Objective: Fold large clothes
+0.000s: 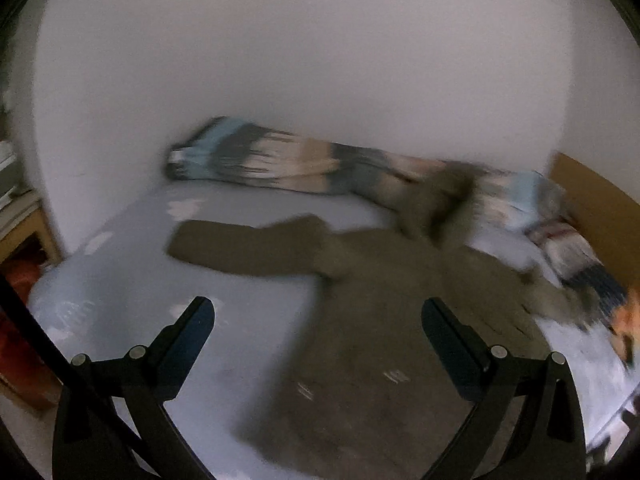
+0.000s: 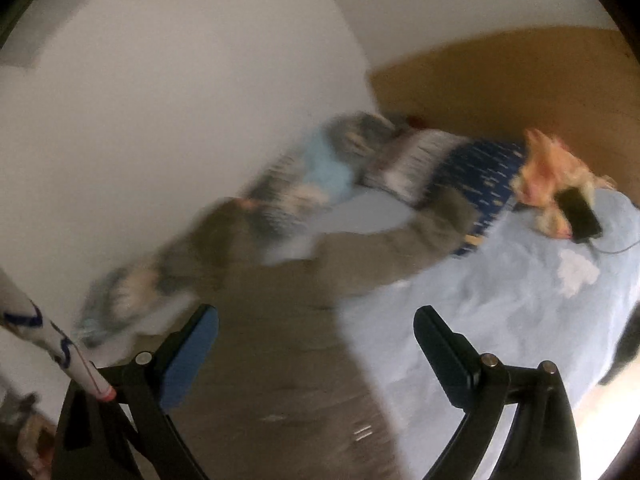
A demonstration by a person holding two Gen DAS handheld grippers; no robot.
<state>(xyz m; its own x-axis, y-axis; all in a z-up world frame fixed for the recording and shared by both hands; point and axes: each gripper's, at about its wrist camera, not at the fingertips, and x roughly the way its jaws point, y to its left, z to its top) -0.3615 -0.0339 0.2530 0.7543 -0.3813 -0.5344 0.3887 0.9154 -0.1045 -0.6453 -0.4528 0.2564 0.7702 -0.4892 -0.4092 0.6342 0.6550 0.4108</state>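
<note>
A large olive-brown garment (image 1: 380, 320) lies spread on a light blue bed sheet (image 1: 160, 280), one sleeve (image 1: 240, 248) stretched out to the left. In the right wrist view the same garment (image 2: 280, 340) runs under the gripper, with a sleeve (image 2: 420, 232) reaching toward the pillows. My left gripper (image 1: 318, 312) hovers open above the garment's left edge, holding nothing. My right gripper (image 2: 316, 320) is open too, above the garment's right side, and empty. Both views are motion-blurred.
A patterned blanket (image 1: 280, 164) lies rolled along the white wall. Striped and blue pillows (image 2: 472, 172) sit by the wooden headboard (image 2: 500, 80), with an orange cloth (image 2: 548, 168) and a black phone (image 2: 580, 212) on a cable. A shelf (image 1: 20, 216) stands at the left.
</note>
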